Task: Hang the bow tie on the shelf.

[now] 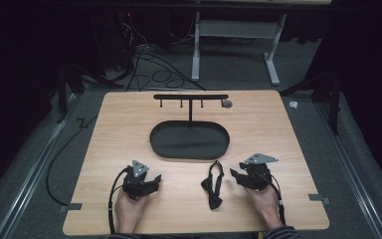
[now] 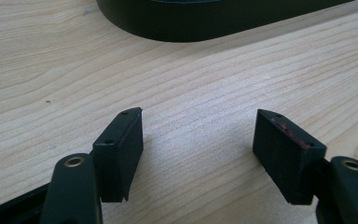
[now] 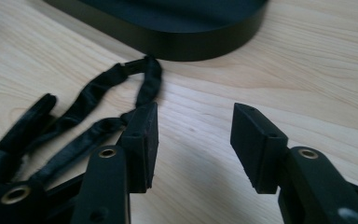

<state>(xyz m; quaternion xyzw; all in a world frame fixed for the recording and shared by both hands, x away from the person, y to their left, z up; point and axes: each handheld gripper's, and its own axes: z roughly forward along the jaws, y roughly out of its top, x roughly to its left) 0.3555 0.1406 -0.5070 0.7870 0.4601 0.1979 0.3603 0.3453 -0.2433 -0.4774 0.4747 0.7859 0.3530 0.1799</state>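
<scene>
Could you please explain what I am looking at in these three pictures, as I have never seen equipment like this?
There is no robot here: a person sits at a wooden table holding a two-jawed tool in each hand. The wide picture comes from a fixed camera above, with the left claw at its left and the right claw at its right. The other two pictures come from small cameras riding on the claws, each looking along its own black jaws, so you see the left claw and the right claw close up.

On the table stands a black oval tray with a T-shaped hanger bar rising from it. A black bow tie with its strap lies between the hands, just beside the right claw's jaw.

Both claws are open with bare wood between the jaws; nothing is held.
</scene>
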